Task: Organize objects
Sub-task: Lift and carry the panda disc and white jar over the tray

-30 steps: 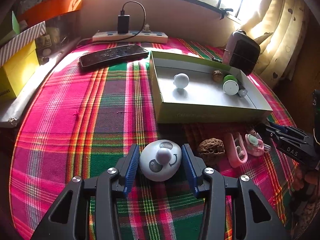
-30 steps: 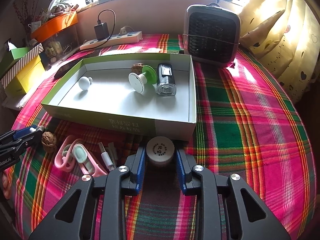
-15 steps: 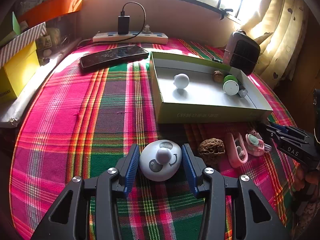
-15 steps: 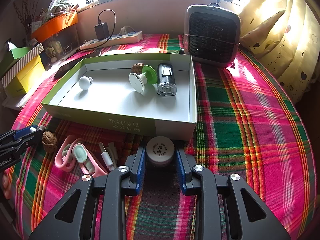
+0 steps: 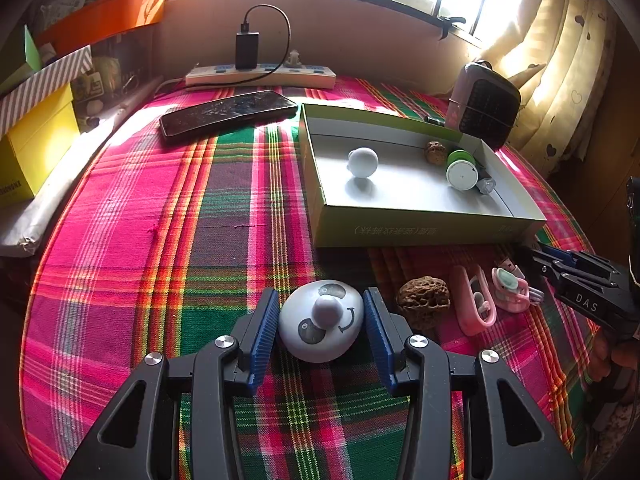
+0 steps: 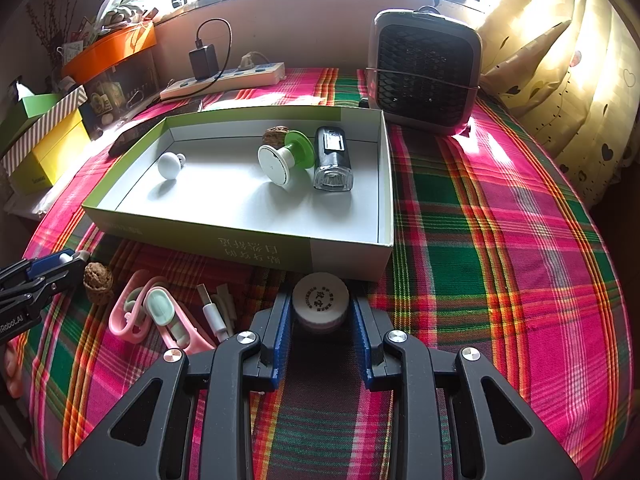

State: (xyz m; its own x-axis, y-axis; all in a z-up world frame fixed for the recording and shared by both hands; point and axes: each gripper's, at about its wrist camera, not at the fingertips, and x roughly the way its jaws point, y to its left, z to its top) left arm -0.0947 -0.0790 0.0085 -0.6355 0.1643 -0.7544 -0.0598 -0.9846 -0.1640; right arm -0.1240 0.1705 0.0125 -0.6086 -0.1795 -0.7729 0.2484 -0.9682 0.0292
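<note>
My left gripper [image 5: 320, 320] is shut on a white panda-faced round toy [image 5: 321, 327] just above the plaid cloth. My right gripper [image 6: 320, 312] is shut on a small round white jar [image 6: 320, 300], right in front of the green-and-white box [image 6: 280, 246]. The box [image 5: 400, 228] holds a white ball toy [image 6: 169, 165], a green-and-white spool [image 6: 286, 159], a walnut [image 6: 275, 135] and a clear dark device [image 6: 332, 159]. A walnut [image 5: 422, 302], pink clips [image 5: 476, 304] and a white USB plug [image 6: 212, 312] lie on the cloth in front of the box.
A black phone [image 5: 228, 114] lies at the back left, a power strip with charger [image 5: 260, 74] by the wall. A small fan heater [image 6: 424, 76] stands behind the box. Yellow and striped boxes [image 5: 36, 136] sit on the left.
The right gripper with the jar has come a little higher and closer to the box wall. The left gripper holds the panda toy almost unchanged.
</note>
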